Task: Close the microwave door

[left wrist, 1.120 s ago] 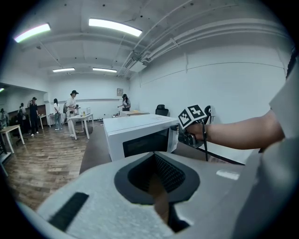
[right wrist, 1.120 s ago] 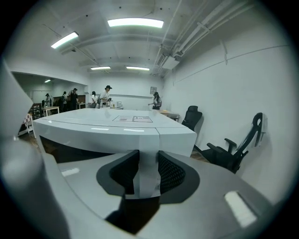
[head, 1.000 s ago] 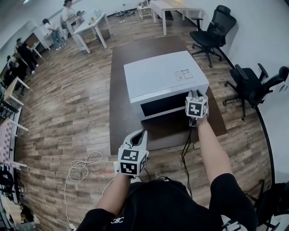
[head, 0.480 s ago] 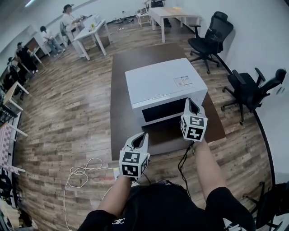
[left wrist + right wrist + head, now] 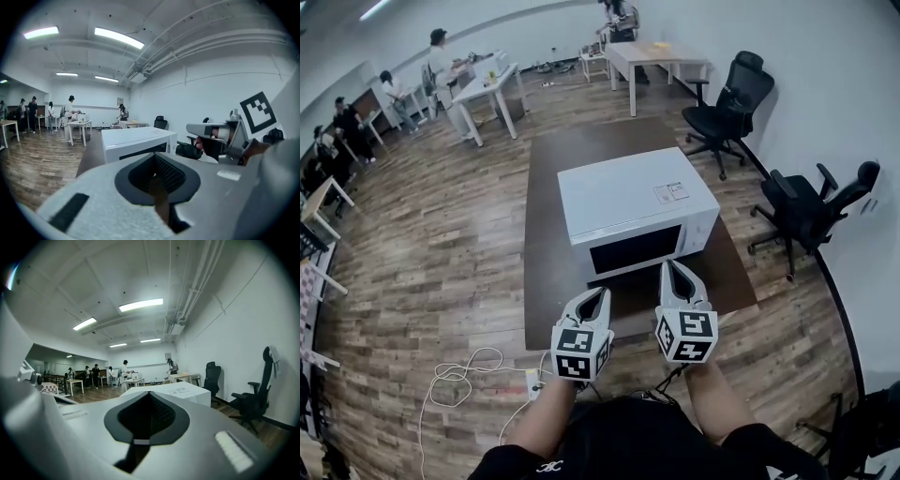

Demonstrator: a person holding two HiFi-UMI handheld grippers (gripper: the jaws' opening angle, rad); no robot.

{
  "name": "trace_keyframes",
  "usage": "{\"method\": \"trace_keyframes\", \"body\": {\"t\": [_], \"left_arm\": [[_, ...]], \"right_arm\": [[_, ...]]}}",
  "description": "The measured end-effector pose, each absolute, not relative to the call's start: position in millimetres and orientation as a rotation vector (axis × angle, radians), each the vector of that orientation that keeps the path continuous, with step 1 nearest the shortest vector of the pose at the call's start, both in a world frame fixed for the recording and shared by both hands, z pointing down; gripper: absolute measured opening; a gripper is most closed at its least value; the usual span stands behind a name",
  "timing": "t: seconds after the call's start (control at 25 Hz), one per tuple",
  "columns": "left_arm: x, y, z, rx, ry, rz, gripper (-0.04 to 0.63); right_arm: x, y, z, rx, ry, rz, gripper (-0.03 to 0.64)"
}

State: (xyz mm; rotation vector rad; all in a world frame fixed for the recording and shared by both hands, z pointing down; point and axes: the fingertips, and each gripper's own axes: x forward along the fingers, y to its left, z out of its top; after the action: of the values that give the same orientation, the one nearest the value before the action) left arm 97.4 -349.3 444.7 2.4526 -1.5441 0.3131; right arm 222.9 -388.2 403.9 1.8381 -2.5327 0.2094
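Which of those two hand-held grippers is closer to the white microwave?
Right. The right gripper points at the microwave from just before its front, right of centre. The left gripper sits lower and further back, before the front's left end.

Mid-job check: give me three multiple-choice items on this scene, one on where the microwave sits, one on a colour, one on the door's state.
1. The white box-shaped microwave stands:
A. on a white table
B. on the dark brown rectangular rug laid on the wood floor
C. on a shelf

2. The two swivel office chairs right of the rug are:
A. black
B. red
C. white

3. The microwave's dark-windowed door is:
A. wide open
B. removed
C. shut flush

Answers:
1 B, the rug shows on every side of the microwave.
2 A, the seats, backs and bases are all black.
3 C, the door lies flat with the casing in the head view.
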Motion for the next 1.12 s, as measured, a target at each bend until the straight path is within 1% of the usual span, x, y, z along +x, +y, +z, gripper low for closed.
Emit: {"method": "trace_keyframes", "body": {"t": [0.28,1.12], "left_arm": [[106,-343,445,2.457,-1.528,0.276,0.009],[118,-322,445,2.500,-1.520,0.304,0.009]], "right_arm": [[222,-366,430,1.733,-2.475,0.201,0.006],[214,-339,433,1.715,-2.477,0.190,0.006]]}}
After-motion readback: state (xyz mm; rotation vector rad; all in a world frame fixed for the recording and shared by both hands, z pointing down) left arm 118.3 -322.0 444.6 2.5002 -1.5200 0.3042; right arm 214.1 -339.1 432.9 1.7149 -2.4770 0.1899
